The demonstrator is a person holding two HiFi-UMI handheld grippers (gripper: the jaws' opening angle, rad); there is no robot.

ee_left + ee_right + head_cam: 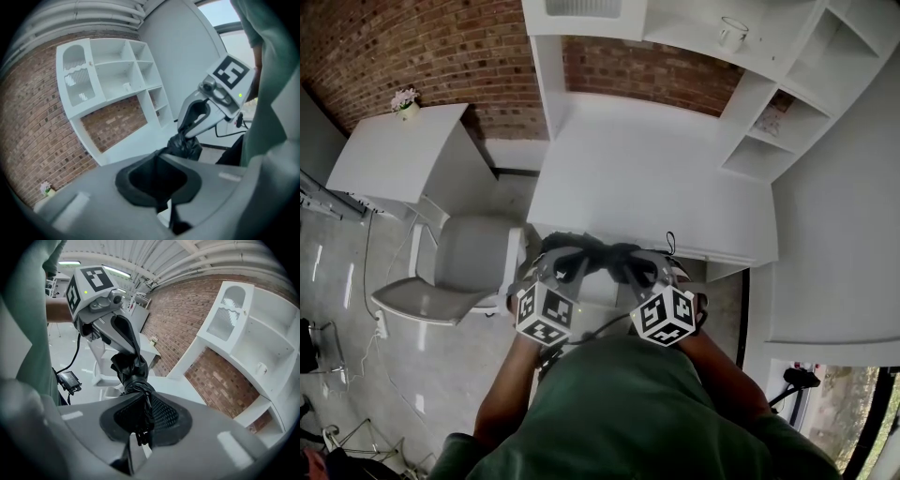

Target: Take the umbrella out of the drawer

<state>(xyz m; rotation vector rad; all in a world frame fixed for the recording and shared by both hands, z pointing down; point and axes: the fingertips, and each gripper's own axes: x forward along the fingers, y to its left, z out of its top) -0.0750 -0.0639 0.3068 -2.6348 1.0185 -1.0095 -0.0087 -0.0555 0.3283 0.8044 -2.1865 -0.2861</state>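
You hold folded black umbrella (602, 251) in air at front edge of white surface (656, 178). Left gripper (565, 261) jaws clamped on one end, right gripper (639, 264) jaws on other. Cup (732, 32) sits in upper shelf compartment.

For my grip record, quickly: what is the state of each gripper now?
Left gripper: closed, pinching the fabric of the umbrella.
Right gripper: closed on the same umbrella, further along it.
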